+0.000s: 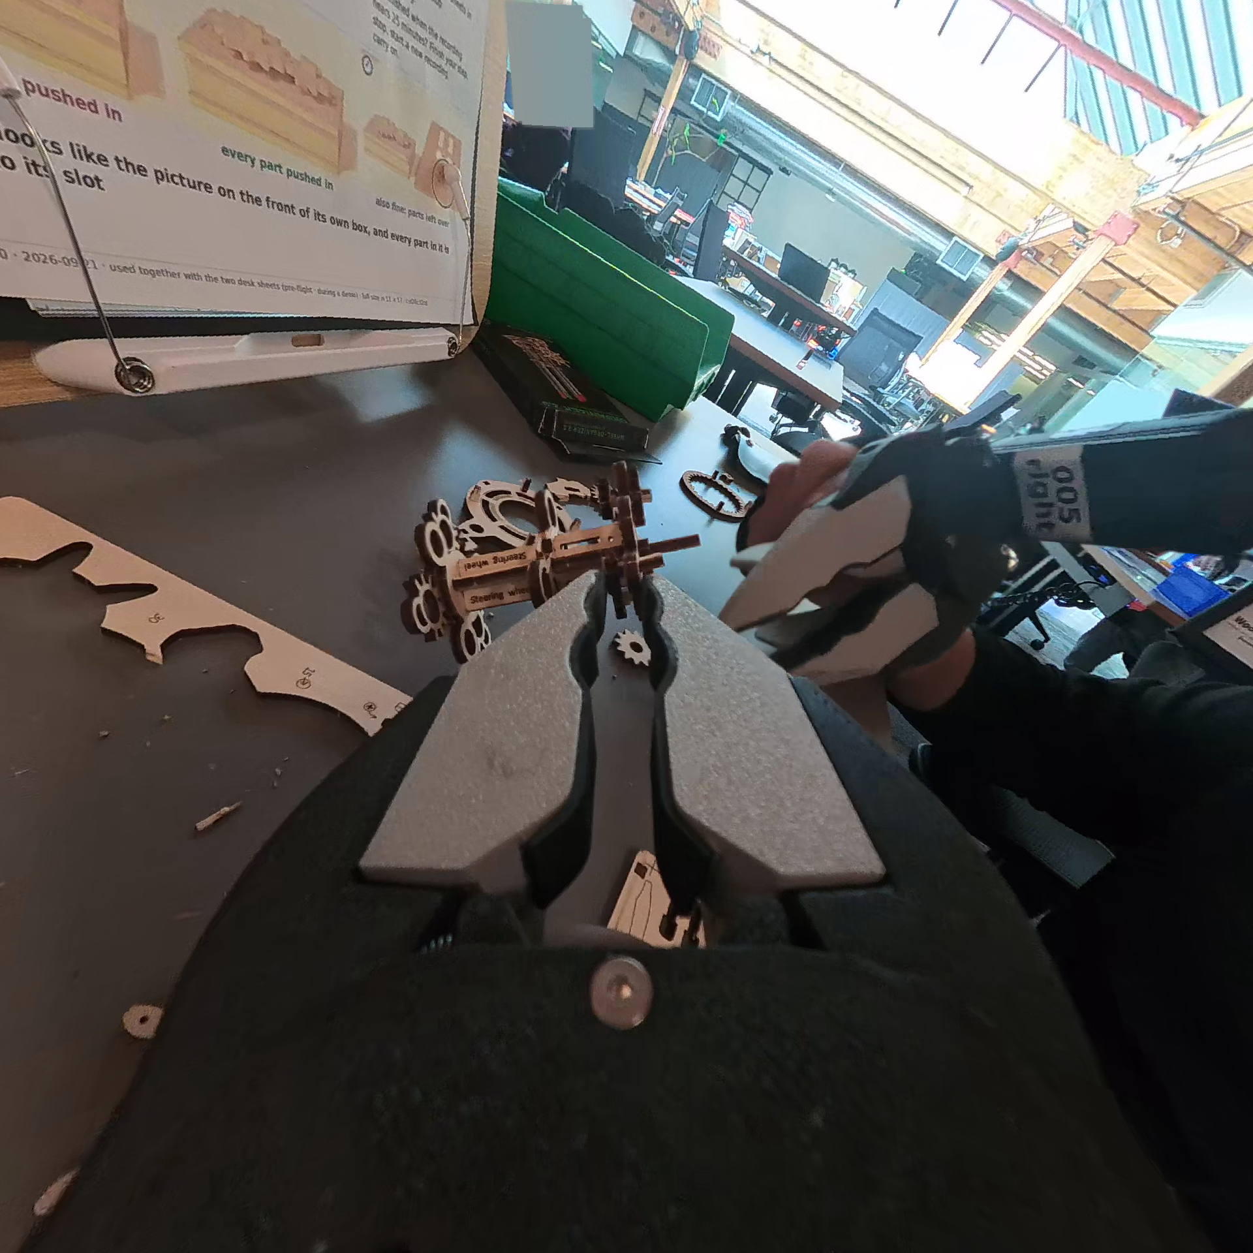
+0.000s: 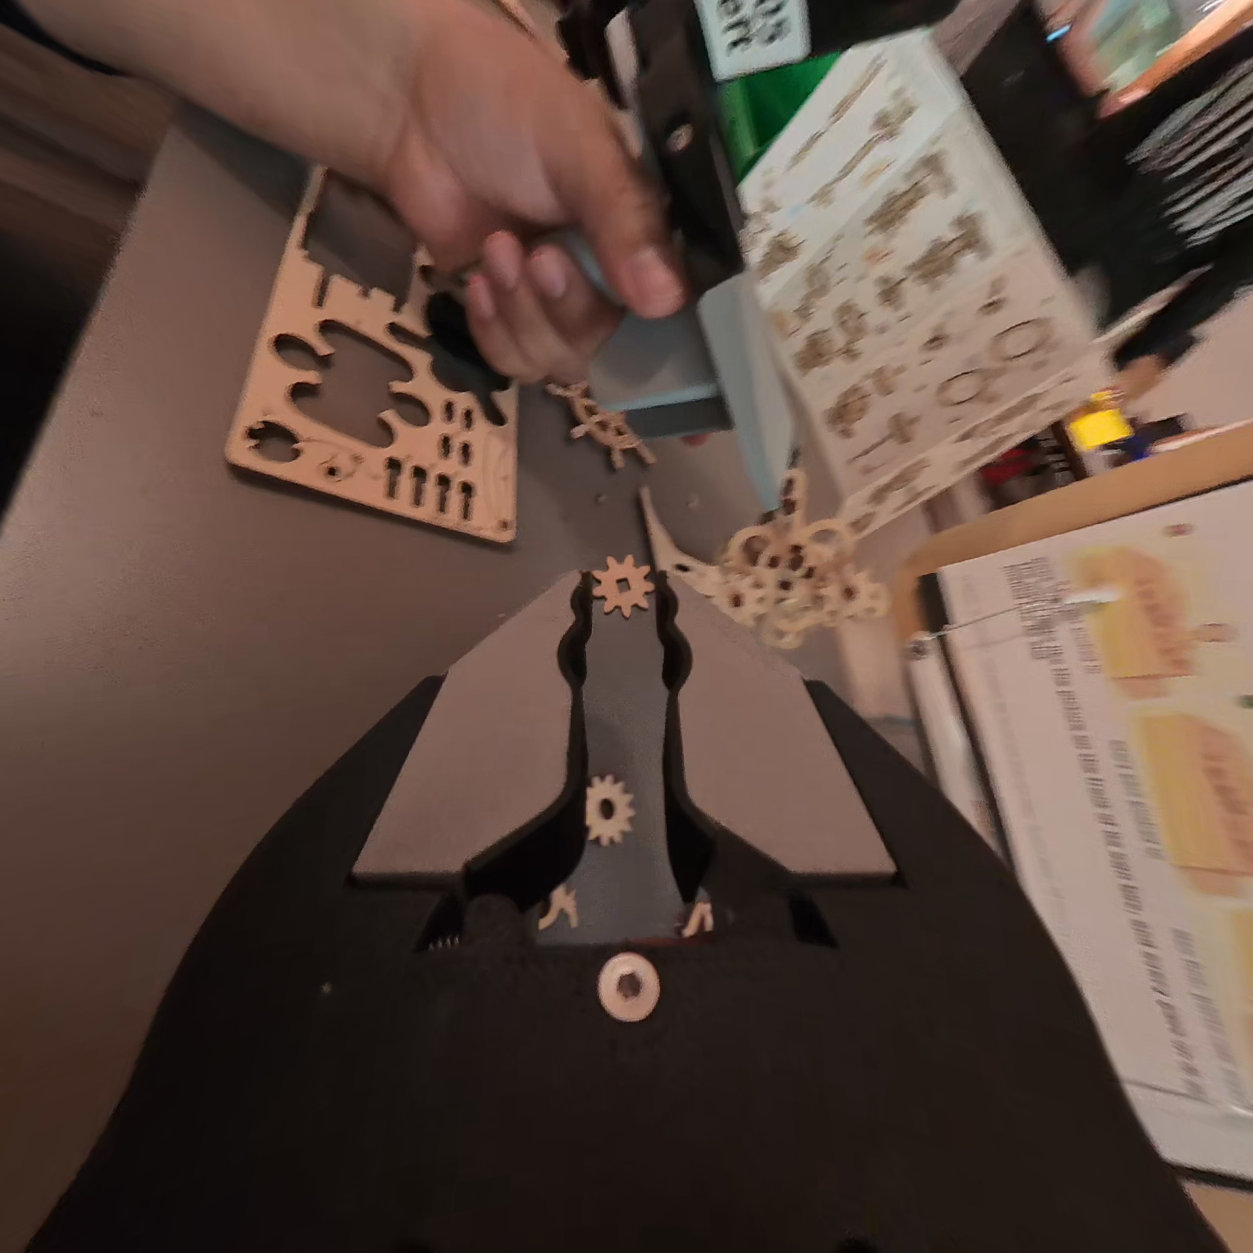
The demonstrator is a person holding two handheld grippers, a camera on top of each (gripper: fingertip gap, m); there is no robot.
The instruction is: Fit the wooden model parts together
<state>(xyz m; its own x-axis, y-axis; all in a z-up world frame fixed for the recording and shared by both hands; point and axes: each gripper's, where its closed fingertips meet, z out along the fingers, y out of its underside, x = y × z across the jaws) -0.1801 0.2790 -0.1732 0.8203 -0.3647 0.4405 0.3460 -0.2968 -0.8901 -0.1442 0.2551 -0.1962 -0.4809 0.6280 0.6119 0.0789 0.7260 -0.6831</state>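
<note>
My left gripper (image 1: 625, 591) is shut on the gear end of a partly built wooden assembly (image 1: 502, 563), a shaft with toothed wheels, and holds it just above the dark table (image 1: 271, 474). The right gripper (image 1: 732, 590) hovers to its right, held by a hand. In the right wrist view the right gripper (image 2: 624, 584) holds a small wooden gear (image 2: 622, 584) between its tips. The assembly (image 2: 793, 590) shows blurred to the right of them. The left gripper's grey finger (image 2: 664, 386) and the hand holding it are beyond.
A loose small gear (image 1: 634, 647) lies on the table; another (image 2: 608, 810) shows under the right gripper. A cut-out wooden sheet (image 1: 169, 610) (image 2: 373, 420) lies at the left. A ring gear (image 1: 712, 495), a dark box (image 1: 563, 393), a green bin (image 1: 610, 305) and an instruction stand (image 1: 237, 203) are behind. About 5 cm separates my left fingertips from my right.
</note>
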